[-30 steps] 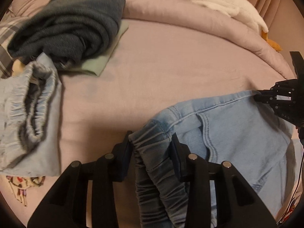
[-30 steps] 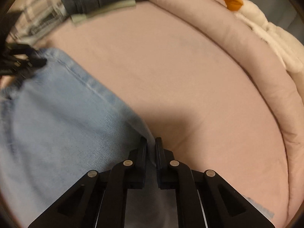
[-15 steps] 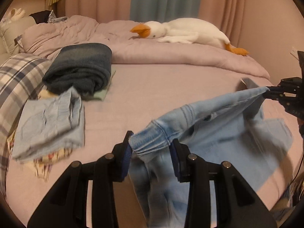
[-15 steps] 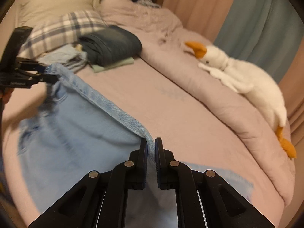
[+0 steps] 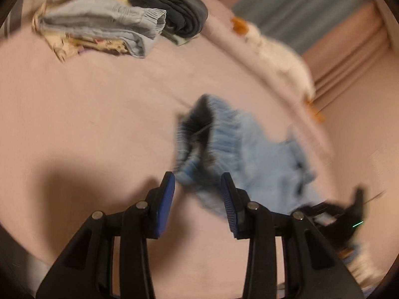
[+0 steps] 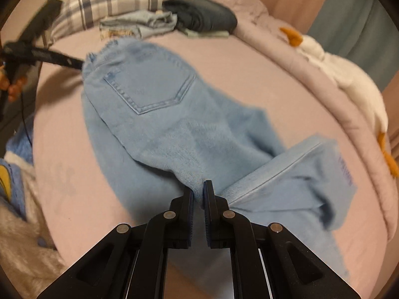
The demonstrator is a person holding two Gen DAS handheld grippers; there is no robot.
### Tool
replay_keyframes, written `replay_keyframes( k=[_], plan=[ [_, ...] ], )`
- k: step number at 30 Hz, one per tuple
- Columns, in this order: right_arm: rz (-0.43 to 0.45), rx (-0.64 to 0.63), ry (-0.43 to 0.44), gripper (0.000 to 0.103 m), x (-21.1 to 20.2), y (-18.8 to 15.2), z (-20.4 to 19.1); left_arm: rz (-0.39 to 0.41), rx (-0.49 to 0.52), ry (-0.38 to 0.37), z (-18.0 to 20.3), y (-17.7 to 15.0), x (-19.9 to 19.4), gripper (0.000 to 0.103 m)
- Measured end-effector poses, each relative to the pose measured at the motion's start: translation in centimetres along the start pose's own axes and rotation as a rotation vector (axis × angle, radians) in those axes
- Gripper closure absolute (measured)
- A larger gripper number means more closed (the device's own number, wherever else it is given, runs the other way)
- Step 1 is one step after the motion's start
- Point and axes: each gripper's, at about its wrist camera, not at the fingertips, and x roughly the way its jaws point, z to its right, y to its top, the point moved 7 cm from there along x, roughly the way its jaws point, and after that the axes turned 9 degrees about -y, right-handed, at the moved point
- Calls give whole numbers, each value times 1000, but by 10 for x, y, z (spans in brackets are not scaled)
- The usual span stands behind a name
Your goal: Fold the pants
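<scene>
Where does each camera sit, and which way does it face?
Left wrist: on the left gripper, looking down along its fingers at the jeans waistband held between them; the right gripper shows lower right.
Right wrist: on the right gripper, shut on jeans fabric, facing across the bed; the left gripper and a hand show left.
Shared: jeans, folded clothes, goose toy.

Dim, warm indoor light; heavy motion blur smears the left wrist view (the jeans [image 5: 239, 149] most), fisheye edges bend and darken, soft shadows on the bed [image 5: 87, 114].
</scene>
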Motion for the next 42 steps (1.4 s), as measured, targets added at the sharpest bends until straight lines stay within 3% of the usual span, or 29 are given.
replay_keyframes(
  k=[1, 4, 6, 8, 10, 16, 17, 18, 20, 21, 24, 28, 30, 33, 37, 42],
  plan=[
    [-4, 3, 0, 96, 4, 0, -1, 11, -38, -53, 3, 2, 2, 66],
    [-2, 8, -7, 96, 9, 3, 1, -3, -75, -106, 15, 7, 14, 65],
    [4, 16, -8, 96, 9, 7, 6, -8, -78, -65, 18, 9, 23, 67],
    [7, 23, -11, 96, 6, 6, 2, -8, -101, -41, 18, 14, 27, 77],
    [17, 26, -17, 96, 2, 6, 1, 7, -99, -20, 19, 14, 25, 77],
    [47, -7, -52, 96, -14, 4, -7, -16, -1, 136, 13, 7, 24, 75],
    [37, -7, -45, 96, -11, 1, -10, -24, 24, 172, 12, 8, 27, 69],
    [20, -11, -34, 96, -6, -4, -15, -30, 55, 235, 13, 8, 25, 55],
    [-15, -45, -33, 96, 7, -15, -28, -15, 105, 326, 10, 9, 19, 41],
    [-27, -59, -43, 95, 12, -19, -32, -2, 139, 350, 14, 11, 13, 46],
    [-15, -9, -12, 88, 6, -17, -26, 44, 266, 395, 34, 14, -1, 46],
    [29, 227, 206, 83, -17, -11, 4, -33, 378, 307, 68, 0, 25, 46],
    [60, 378, 282, 74, -24, -6, 34, -120, 435, 242, 87, -16, 58, 46],
    [74, 594, 247, 55, -17, 0, 91, -233, 506, 156, 116, -41, 102, 46],
    [-7, 787, 148, 55, 16, 0, 158, -351, 600, 48, 156, -70, 152, 46],
    [-159, 912, 120, 55, 72, 9, 208, -466, 673, -24, 185, -100, 200, 46]
  ],
)
